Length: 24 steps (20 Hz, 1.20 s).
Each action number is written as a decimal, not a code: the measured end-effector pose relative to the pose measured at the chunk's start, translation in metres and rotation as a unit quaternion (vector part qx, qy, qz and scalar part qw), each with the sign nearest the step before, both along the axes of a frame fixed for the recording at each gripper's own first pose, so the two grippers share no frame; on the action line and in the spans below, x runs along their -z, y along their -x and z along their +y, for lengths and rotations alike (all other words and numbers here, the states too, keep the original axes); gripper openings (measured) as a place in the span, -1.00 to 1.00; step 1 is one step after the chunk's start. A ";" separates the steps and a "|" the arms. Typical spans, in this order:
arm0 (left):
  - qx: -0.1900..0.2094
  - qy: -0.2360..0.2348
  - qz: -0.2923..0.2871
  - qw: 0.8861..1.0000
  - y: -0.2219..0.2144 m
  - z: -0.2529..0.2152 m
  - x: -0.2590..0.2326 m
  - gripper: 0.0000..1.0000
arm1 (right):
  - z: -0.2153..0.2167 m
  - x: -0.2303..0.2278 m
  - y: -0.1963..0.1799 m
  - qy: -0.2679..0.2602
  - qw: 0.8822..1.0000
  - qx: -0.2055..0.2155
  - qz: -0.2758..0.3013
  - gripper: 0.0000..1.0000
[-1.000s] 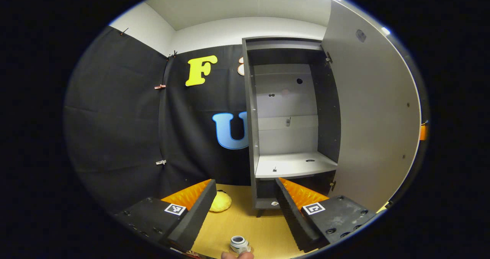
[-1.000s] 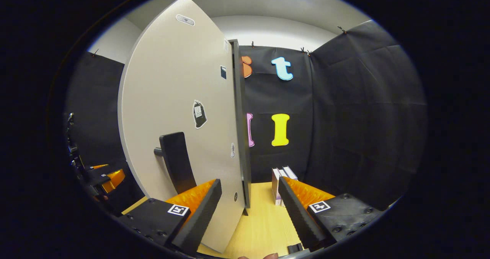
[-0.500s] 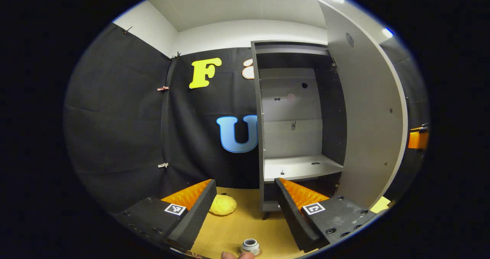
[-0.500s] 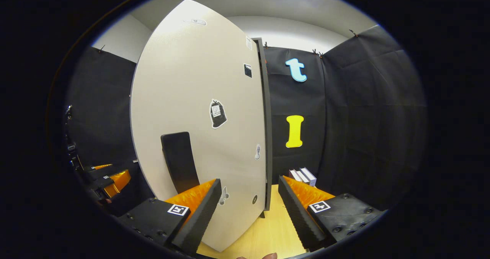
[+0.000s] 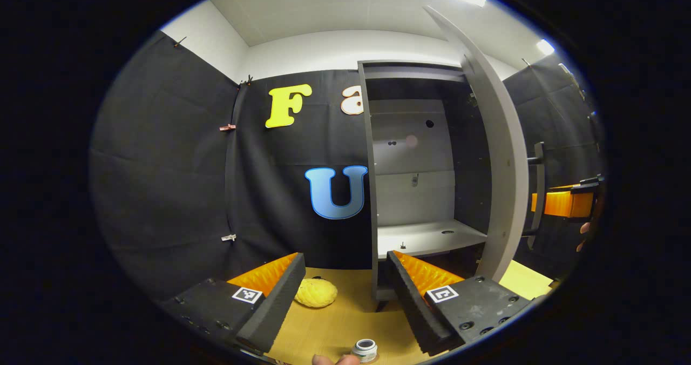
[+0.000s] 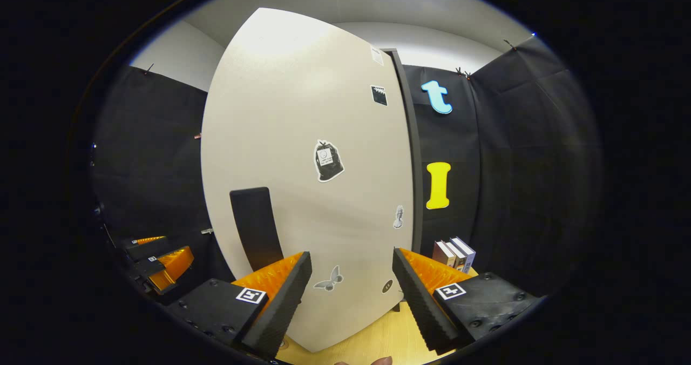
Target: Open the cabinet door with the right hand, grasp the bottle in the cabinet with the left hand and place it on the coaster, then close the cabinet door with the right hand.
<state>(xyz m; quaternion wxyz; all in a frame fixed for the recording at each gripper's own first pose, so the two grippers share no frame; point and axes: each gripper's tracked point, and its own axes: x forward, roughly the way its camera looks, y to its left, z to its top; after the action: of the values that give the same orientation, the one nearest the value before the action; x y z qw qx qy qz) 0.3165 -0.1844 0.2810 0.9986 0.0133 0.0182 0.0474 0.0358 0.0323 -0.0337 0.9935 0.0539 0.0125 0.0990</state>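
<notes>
The grey cabinet stands open with a bare shelf inside. Its door is swung partway shut, so I see it nearly edge-on. In the right gripper view the door's pale outer face is close ahead, with the black handle just above my left finger. My right gripper is open, nothing between its fingers. The bottle stands upright on the wooden table at the lower edge, below my left gripper, which is open and holds nothing. A fingertip shows beside the bottle.
A yellow lumpy object lies on the table left of the cabinet. A few books stand to the right of the cabinet. The right gripper shows beyond the door's handle; the left gripper shows at far left.
The door has swung steadily toward shut, from wide open to about half closed. The right gripper has followed its outer face. The left gripper view has shifted slightly, bottle still on the table.
</notes>
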 end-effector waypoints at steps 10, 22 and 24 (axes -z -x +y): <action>0.011 0.008 -0.007 1.000 -0.001 -0.005 -0.004 0.87 | -0.013 -0.001 0.004 0.003 1.000 0.009 -0.003 0.95; 0.036 0.008 -0.004 0.999 -0.003 -0.041 -0.010 0.90 | -0.046 0.005 0.012 0.018 0.999 0.029 -0.005 0.96; 0.042 0.011 -0.007 0.999 -0.003 -0.048 -0.013 0.89 | -0.053 0.006 0.013 0.023 0.999 0.036 -0.006 0.94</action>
<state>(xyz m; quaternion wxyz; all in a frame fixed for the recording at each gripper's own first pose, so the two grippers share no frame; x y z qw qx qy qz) 0.3192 -0.2321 0.2936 0.9999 0.0028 0.0115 0.0056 0.0231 -0.0210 -0.0401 0.9975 0.0310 0.0073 0.0636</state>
